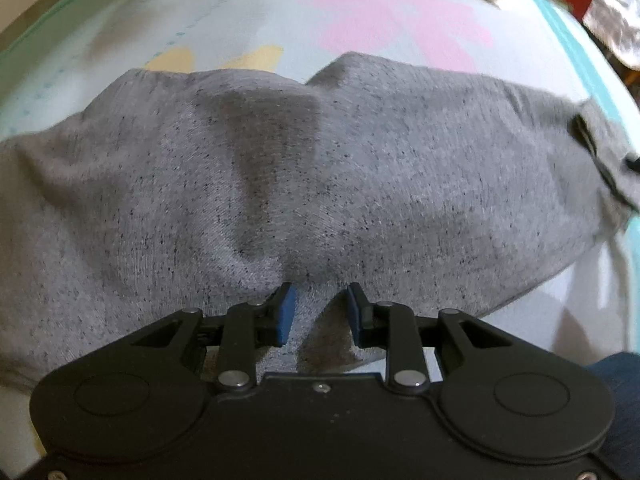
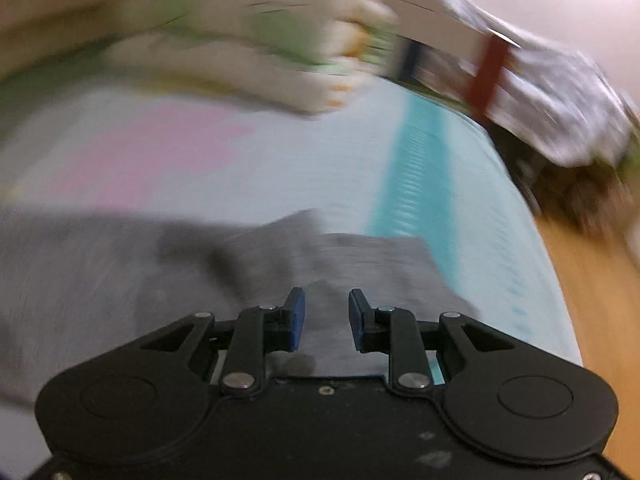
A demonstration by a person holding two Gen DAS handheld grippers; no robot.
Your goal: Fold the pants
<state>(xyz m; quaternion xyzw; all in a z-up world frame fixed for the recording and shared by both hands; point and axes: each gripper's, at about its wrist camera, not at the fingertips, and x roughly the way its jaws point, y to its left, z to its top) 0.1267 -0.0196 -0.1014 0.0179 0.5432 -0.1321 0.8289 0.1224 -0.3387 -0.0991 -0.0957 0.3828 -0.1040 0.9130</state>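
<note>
Grey speckled knit pants [image 1: 360,168] lie spread across a pale bed sheet [image 1: 248,12] printed with pink and yellow patches and edged by a turquoise stripe [image 2: 416,168]. In the left wrist view the cloth fills the middle of the picture from left to right, with a dip in its far edge and a darker shaded fold near the centre; a dark band shows at its far right end. The left gripper [image 1: 321,312] points down at the near part of the pants, its blue-padded fingers [image 1: 286,312] standing apart with a raised ridge of grey fabric in the gap between them; whether the pads press that ridge I cannot tell. The right wrist view is blurred. There the right gripper [image 2: 327,318] hovers over the right end of the pants, its jaws parted with nothing clamped. Beyond, at the far side of the sheet, sits a cream and green folded quilt [image 2: 248,48].
</note>
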